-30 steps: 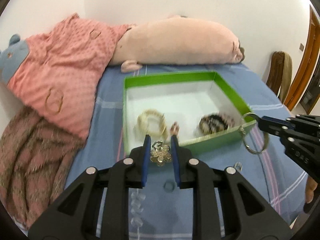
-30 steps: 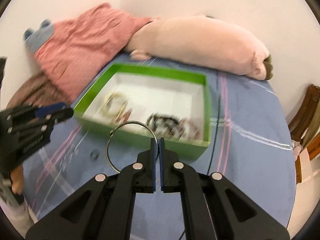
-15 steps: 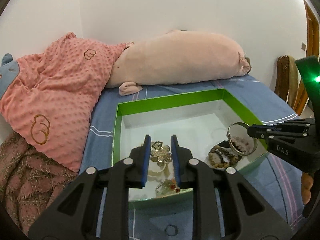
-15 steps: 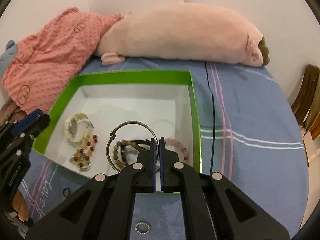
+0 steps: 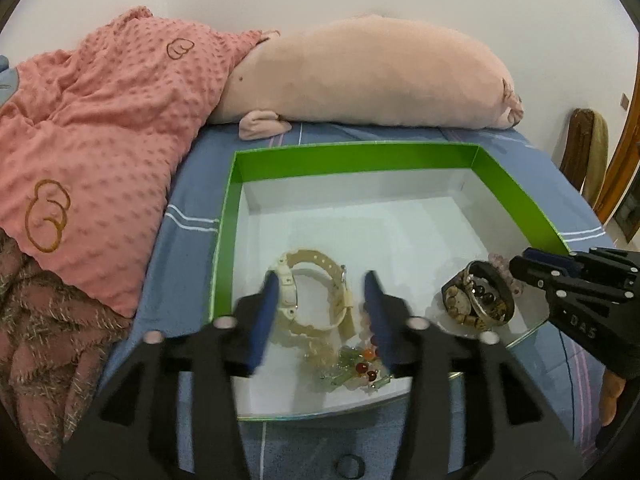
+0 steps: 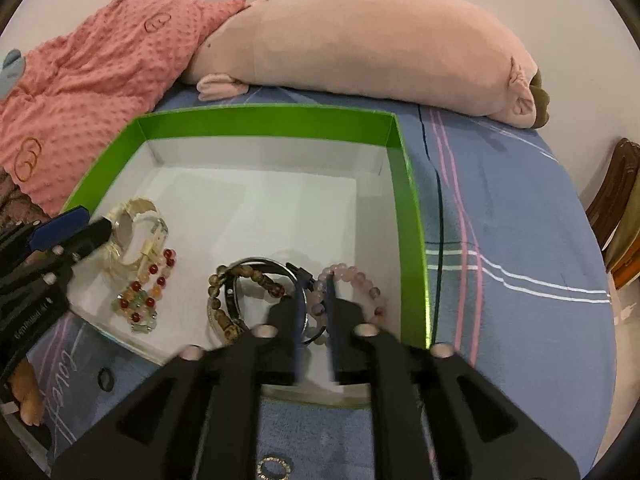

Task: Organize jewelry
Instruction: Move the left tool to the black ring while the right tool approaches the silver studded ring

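Observation:
A green box [image 5: 228,216] with a white floor lies on the bed; it also shows in the right wrist view [image 6: 412,216]. My left gripper [image 5: 322,308] is open and empty over a cream watch [image 5: 316,300]. A gold flower piece and red-green beads [image 5: 352,364] lie below it. My right gripper [image 6: 318,300] is open a little above a silver bangle [image 6: 264,264], a wooden bead bracelet [image 6: 218,300] and a pink bead bracelet [image 6: 360,276]. The bangle lies loose on the box floor.
A pink plush pig [image 5: 372,76] and a pink blanket [image 5: 88,132] lie behind the box. A black ring [image 6: 105,380] and a sparkly ring [image 6: 274,468] lie on the blue sheet in front of the box. A wooden chair [image 6: 620,216] stands at the right.
Both grippers have opened over the box. The left has let go of the gold flower piece and the right has let go of the silver bangle; both pieces now lie in the box.

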Demonstrator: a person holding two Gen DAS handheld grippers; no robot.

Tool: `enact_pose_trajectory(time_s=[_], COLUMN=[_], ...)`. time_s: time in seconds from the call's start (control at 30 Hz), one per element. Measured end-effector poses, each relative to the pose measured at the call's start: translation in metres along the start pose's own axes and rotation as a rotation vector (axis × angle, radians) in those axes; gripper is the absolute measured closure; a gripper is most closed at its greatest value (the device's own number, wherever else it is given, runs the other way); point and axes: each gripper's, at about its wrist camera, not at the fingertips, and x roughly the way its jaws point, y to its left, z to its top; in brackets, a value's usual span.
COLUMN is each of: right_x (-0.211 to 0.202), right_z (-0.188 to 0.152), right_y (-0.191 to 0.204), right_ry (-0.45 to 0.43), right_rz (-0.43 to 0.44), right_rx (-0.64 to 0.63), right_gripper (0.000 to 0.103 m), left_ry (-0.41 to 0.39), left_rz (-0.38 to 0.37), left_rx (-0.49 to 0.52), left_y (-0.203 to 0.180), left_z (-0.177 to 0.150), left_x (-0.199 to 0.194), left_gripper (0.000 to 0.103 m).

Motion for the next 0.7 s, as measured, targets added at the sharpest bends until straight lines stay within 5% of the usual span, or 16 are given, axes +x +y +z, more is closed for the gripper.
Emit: enact_pose_trajectory(time_s=[0.13,0.33,0.47,0.7], right_x=[-0.029,-0.08,-0.071,-0.031], right_z=[-0.001,-0.043,-0.073,-0.088], right_y=[-0.001,0.017,0.026,0.007], right_ry=[-0.028,0.06,0.151,0.253], right_rz=[0.053,0.168,0.117,0.113], right_rx=[0.025,-0.08,-0.137,-0.05], right_gripper=[0.072,0.072,0.072,0.072], left_ry=[0.003,0.038,0.174,0.295], left_rz=[-0.011,-0.013,-0.072,-0.079], left_rx=[0.01,0.166,0.169,0.103], left_y=[-0.001,-0.02,-0.025,-0.015], left_z=[0.0,-0.035,-0.061,-0.076], left_x=[-0.024,-0.071,-0.059,-0.032], left_gripper=[0.056,0.056,0.056,0.057])
